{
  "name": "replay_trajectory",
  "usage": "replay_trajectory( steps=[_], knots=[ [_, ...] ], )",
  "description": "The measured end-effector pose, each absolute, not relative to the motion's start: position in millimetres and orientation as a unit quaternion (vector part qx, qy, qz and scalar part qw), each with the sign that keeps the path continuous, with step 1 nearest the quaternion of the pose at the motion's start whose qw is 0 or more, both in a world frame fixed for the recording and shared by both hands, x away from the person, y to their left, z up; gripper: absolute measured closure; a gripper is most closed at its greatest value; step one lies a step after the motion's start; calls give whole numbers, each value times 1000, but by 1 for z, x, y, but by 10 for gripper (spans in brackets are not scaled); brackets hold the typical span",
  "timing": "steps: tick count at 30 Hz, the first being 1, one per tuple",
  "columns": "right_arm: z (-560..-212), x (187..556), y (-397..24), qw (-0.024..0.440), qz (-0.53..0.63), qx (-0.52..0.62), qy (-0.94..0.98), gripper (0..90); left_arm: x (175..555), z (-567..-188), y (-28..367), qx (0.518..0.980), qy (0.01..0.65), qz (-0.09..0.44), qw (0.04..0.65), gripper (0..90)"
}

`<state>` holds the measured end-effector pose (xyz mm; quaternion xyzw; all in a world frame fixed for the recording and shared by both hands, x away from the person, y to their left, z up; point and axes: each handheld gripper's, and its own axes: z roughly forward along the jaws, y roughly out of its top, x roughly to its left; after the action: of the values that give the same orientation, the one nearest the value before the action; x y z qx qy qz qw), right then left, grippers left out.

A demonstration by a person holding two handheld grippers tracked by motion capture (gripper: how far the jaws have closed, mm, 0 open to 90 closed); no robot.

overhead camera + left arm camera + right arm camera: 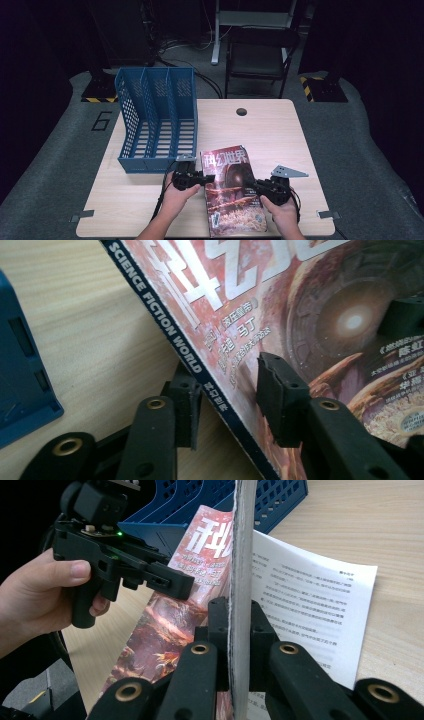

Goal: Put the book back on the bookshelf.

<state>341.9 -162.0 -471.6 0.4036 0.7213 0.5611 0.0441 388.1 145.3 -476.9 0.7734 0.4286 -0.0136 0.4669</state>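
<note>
Magazine (234,192): glossy red science-fiction cover, white title, dark blue spine.

Pale wooden tabletop (280,130): blue perforated plastic file rack (157,117) at left edge, red glossy magazine (232,200) at near edge.

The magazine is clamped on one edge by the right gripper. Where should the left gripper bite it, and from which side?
Take the magazine by its spine edge, where the left gripper already straddles it, coming in from the file rack side. That edge looks lifted off the table, so one jaw can probably pass under, and it lies opposite the right gripper, shut on the page edge.
</note>
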Motion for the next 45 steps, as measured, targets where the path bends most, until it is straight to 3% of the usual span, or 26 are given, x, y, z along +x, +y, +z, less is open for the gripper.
replay_trajectory(
  steps=[45],
  knots=[
    [-455, 347, -167, 12, 546, 421, 724, 825, 367, -410, 157, 788, 361, 19, 498, 823]
  ],
)
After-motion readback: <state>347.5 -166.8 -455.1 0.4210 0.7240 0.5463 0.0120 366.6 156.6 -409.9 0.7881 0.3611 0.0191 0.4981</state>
